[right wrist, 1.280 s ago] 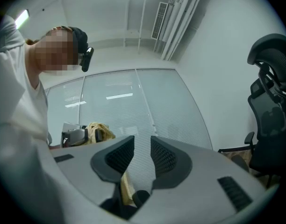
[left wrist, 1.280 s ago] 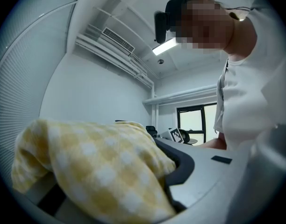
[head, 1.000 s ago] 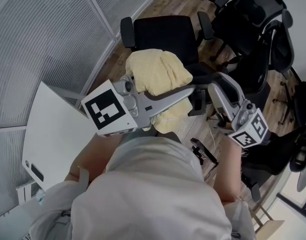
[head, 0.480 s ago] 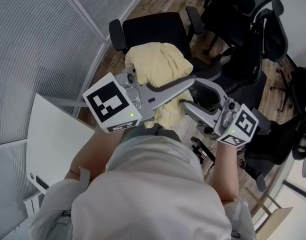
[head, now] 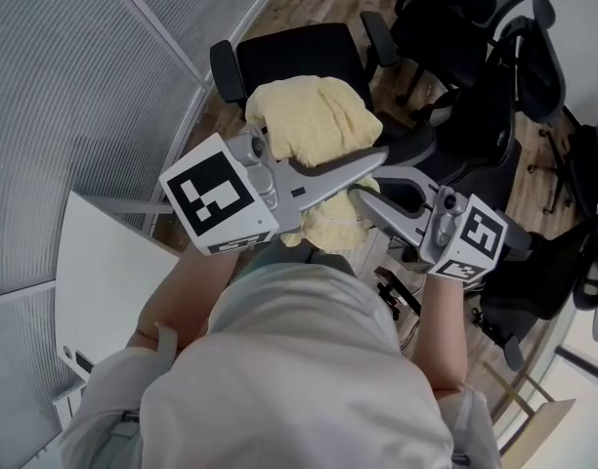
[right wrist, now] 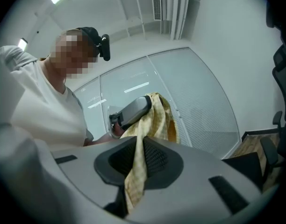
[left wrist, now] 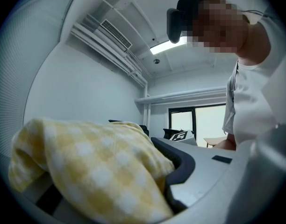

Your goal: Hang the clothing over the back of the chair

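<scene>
White-shirted person (head: 309, 379) holds two grippers, each bearing a cube with black-and-white square markers (head: 219, 206). Left gripper (head: 377, 157) clamps a thick bunch of the yellow checked clothing (head: 314, 120). Right gripper (head: 360, 195), its jaws just closing, pinches a hanging strip of the same cloth. Clothing hangs lifted between them, above the near side of a black office chair (head: 299, 52). More black chairs (head: 475, 27) stand far right.

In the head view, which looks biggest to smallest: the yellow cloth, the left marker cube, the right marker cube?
1. yellow cloth
2. left marker cube
3. right marker cube
The left cube may look bigger only because it sits nearer the camera.
</scene>
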